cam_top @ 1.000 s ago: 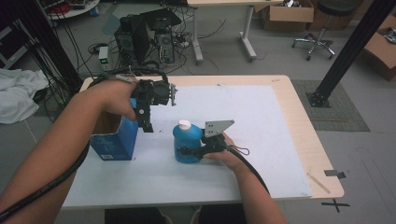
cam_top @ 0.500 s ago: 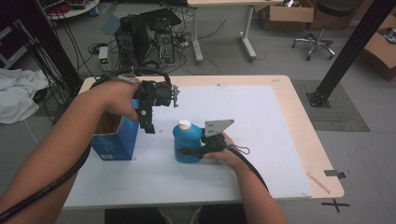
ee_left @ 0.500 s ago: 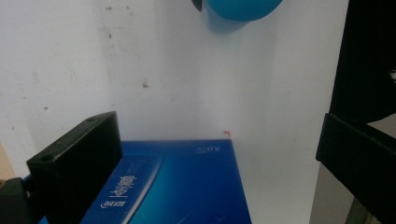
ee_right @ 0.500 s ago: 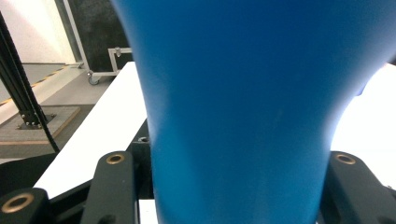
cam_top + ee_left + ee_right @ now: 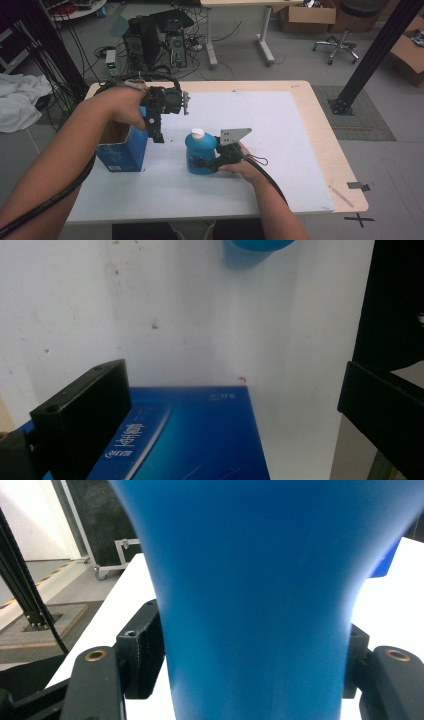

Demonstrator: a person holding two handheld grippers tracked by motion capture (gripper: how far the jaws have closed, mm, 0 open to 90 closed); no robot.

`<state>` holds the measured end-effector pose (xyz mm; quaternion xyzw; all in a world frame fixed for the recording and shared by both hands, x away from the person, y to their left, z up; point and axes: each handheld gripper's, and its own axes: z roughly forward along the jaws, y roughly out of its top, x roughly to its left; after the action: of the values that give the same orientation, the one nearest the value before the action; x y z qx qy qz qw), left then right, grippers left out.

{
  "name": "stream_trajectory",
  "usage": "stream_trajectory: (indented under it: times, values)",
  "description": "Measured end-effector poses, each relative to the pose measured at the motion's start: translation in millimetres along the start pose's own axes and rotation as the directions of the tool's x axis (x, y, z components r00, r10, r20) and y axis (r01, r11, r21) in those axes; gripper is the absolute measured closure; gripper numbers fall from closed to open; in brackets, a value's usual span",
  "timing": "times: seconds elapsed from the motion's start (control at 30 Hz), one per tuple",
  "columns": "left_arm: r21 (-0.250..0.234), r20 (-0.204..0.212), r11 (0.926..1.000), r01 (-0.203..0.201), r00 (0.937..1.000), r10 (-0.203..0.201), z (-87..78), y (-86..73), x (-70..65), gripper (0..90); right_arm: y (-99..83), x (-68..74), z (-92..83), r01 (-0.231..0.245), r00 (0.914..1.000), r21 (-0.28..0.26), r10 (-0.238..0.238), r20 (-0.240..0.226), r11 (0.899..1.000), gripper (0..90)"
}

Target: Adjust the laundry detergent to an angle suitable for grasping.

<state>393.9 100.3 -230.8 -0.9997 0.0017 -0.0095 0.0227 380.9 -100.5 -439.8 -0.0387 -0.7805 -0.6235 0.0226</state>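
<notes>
Blue bottle [image 5: 201, 159], white cap: stands upright mid-surface [image 5: 280, 130], just right of the blue carton [image 5: 122, 152].

Item 1, blue carton: open-topped, printed panel with white characters and small figures too small to read; no brand legible.

Item 2, blue bottle: no label readable. Your right gripper [image 5: 206, 162] has just been opening, with the bottle's waist between its jaws [image 5: 142, 655]; the pads look barely off it. Risk: pull back crooked and a pad may drag the bottle over.

Item 3, left gripper [image 5: 156, 131]: jaws apart, hanging over the carton's near edge, nothing held. Risk: dropping lower could clip the rim and shove the carton into the bottle.
</notes>
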Motion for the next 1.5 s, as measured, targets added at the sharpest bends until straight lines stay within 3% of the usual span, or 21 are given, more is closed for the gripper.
stream_trajectory:
  times: [0.27,0.57,0.83,1.1,1.5]
  values:
    - [-0.004,0.000,1.0000,0.002,1.0000,-0.002,0.8,-1.2,-0.6,1.2,0.5,1.3,-1.4,-0.024,0.9987,-0.008,0.024,0.044,1.000,21.1]
    - [-0.004,-0.001,1.0000,0.000,1.0000,0.000,1.1,-0.5,-1.8,1.2,4.2,5.5,-2.2,-0.030,0.9975,-0.007,0.031,0.064,1.000,15.0]
    - [-0.008,-0.003,1.0000,0.000,1.0000,0.000,1.9,-1.3,-2.7,1.1,5.8,6.7,-3.8,-0.045,0.9951,-0.005,0.046,0.088,0.999,15.0]
    - [-0.009,-0.004,1.0000,-0.001,1.0000,0.001,1.7,-1.7,-3.0,1.1,9.8,9.3,-6.5,-0.031,0.9962,-0.011,0.032,0.081,0.999,14.9]
    - [-0.013,-0.006,0.9999,0.002,1.0000,-0.002,1.3,-3.3,-3.7,1.1,7.5,9.2,-5.2,-0.052,0.9945,-0.007,0.052,0.091,0.999,14.9]
